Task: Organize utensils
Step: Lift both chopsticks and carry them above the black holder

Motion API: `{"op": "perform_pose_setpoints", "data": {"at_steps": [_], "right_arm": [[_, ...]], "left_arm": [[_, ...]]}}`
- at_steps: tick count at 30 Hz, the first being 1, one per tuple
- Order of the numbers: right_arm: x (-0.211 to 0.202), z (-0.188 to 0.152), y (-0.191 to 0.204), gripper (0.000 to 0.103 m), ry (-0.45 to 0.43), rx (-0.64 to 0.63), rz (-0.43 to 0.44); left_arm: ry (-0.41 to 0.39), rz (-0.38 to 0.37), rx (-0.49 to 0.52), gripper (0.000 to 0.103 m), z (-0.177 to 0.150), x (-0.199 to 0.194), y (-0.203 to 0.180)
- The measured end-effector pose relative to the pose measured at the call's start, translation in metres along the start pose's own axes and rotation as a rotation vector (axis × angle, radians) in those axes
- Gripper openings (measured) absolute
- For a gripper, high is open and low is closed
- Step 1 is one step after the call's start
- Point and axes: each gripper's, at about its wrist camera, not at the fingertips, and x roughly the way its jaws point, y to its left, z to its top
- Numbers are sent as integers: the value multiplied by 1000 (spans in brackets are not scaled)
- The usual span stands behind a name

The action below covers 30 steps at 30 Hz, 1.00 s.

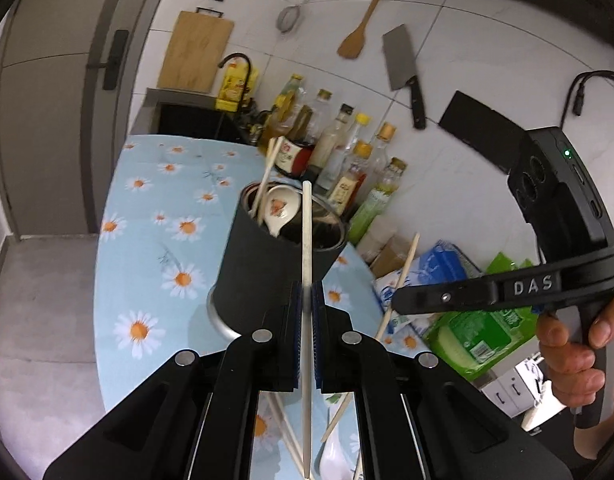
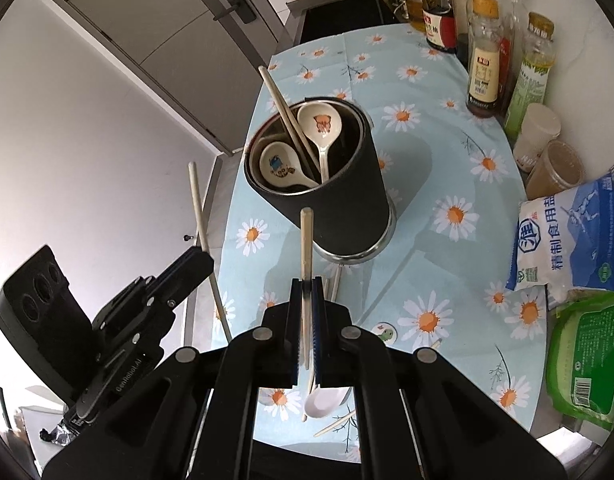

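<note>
A black utensil holder [image 1: 279, 256] [image 2: 327, 196] stands on the daisy tablecloth and holds two ceramic spoons [image 2: 317, 124] and chopsticks [image 2: 285, 108]. My left gripper [image 1: 306, 304] is shut on a pale chopstick [image 1: 307, 240], held upright just in front of the holder. My right gripper [image 2: 306, 292] is shut on another chopstick [image 2: 306, 240], also near the holder's front. The right gripper [image 1: 403, 304] shows in the left wrist view with its chopstick [image 1: 405, 272]. The left gripper [image 2: 199, 256] shows in the right wrist view. A white spoon [image 2: 323, 400] and loose chopsticks [image 2: 335, 424] lie on the cloth below the grippers.
Several sauce and oil bottles [image 1: 347, 168] [image 2: 483, 48] line the wall side of the table. A salt bag [image 2: 567, 240] and a green packet [image 2: 587, 360] lie at the right. A cleaver [image 1: 403, 68], wooden spatula [image 1: 359, 28] and cutting board [image 1: 195, 52] hang on the tiled wall.
</note>
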Motion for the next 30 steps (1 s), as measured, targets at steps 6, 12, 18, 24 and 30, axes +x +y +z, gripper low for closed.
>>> {"op": "perform_pose_setpoints", "data": {"at_steps": [6, 12, 18, 24, 30], "right_arm": [[-11, 8, 6, 6, -45, -2, -15], [-24, 24, 16, 6, -103, -17, -26], [-45, 37, 29, 6, -189, -33, -48], [-56, 50, 31, 6, -229, -20, -46], [-69, 67, 31, 6, -273, -11, -68]], "left_arm": [[-41, -33, 46, 4, 13, 1, -6], [-112, -17, 98, 4, 29, -6, -13], [-203, -34, 130, 4, 50, -20, -14], [-251, -85, 188, 4, 72, -21, -16], [-293, -133, 202, 4, 88, -10, -12]]}}
